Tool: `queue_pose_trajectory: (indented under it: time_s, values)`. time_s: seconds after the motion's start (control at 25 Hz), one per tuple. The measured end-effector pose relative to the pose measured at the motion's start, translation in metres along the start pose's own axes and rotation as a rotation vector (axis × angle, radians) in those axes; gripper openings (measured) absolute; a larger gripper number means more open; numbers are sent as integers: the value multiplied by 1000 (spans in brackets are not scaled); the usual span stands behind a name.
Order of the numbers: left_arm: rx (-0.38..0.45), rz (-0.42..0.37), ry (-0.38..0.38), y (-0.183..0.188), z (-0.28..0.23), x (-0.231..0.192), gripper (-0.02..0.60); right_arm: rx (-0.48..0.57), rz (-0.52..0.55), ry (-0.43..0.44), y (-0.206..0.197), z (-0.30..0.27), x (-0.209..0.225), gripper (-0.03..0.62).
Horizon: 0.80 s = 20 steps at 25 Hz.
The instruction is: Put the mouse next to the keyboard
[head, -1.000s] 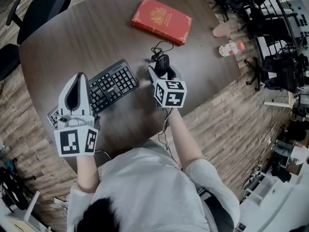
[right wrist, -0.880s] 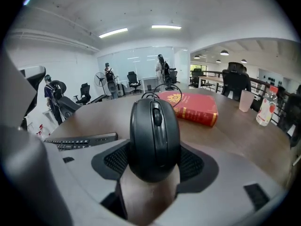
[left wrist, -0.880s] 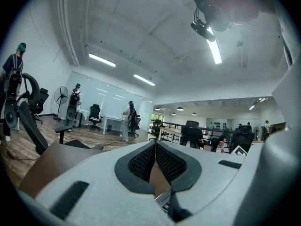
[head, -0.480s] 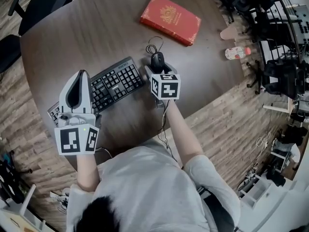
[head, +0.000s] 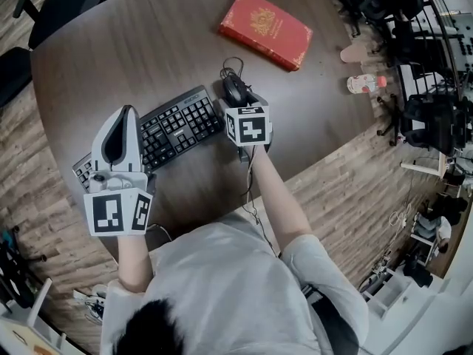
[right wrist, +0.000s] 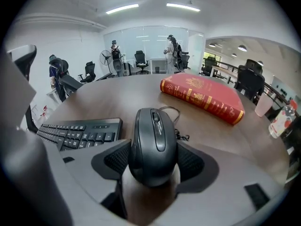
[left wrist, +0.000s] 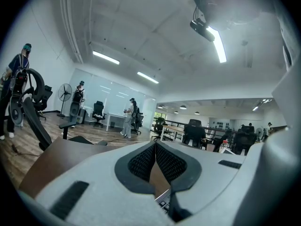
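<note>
As the right gripper (right wrist: pixel 153 163) clamps the mouse (right wrist: pixel 153 135) beside the keyboard (right wrist: pixel 82 132) and the left gripper (left wrist: pixel 155 155) hangs closed, empty, the bunched cable (head: pixel 231 66) could tug the mouse askew on release.

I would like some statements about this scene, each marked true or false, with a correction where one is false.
1. The right gripper is shut on the mouse. True.
2. The left gripper holds the keyboard. False: its jaws are together on nothing, above the keyboard's left part.
3. The mouse is beside the keyboard's right end. True.
4. The red book lies on the keyboard. False: it lies apart on the table, beyond the mouse.
</note>
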<state>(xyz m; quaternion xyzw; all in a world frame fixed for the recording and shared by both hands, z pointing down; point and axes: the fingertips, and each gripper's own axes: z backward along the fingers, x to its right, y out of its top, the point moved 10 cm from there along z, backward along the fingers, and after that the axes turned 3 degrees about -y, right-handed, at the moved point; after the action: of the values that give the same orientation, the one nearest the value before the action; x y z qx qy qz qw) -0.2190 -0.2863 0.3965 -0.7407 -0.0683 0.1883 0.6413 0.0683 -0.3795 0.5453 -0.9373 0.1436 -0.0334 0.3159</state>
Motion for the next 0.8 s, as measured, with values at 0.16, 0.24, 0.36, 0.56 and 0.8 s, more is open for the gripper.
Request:
queue_pose_trajectory:
  time_s: [0.16,0.24,0.36,0.56,0.8]
  values:
    - [-2,2,12,-1,2,-2,11,-15,42,-19,2,-2,-5,260]
    - [-3,5,19,-1,3,-5,11,-24,78,-33,2,-4,-8,259]
    - [-4,8,26,-2,3,-6,10,-36,156,-48,3,-7,-14,259]
    - [-6,12,26,-3,3,-6,9,-43,176,-54,4,-7,-17,259]
    - [-3,13,25,-2,3,-6,10,-18,184,-40,4,-8,-14,259]
